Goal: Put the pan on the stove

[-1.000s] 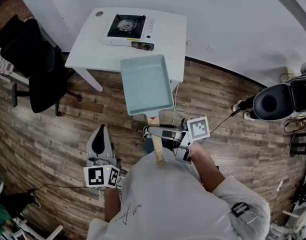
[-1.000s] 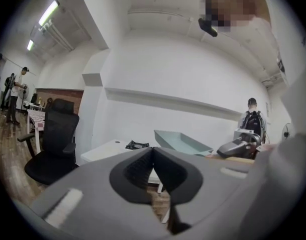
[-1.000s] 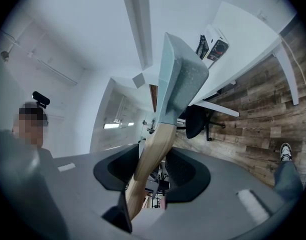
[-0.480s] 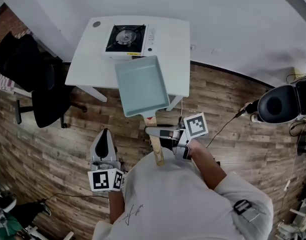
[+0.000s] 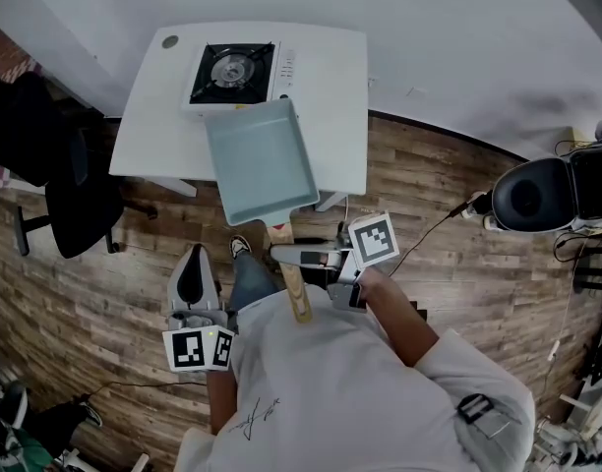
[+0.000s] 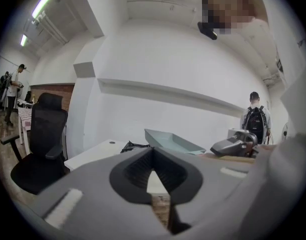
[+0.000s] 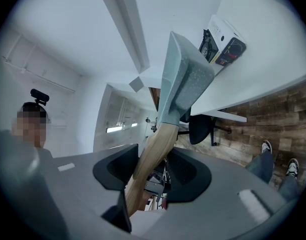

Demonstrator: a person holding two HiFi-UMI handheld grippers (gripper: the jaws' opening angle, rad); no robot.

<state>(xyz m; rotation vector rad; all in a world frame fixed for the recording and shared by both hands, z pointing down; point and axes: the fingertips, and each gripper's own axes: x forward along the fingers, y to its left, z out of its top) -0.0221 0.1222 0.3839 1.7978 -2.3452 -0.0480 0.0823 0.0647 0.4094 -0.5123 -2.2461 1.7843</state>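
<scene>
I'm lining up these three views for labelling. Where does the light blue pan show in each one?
Head view: pan at centre, overlapping the near edge of the white table.
Left gripper view: pan low, right of centre; table to its left.
Right gripper view: pan upper centre, above the jaws; table at right.
Shared landmark: the white table.
</scene>
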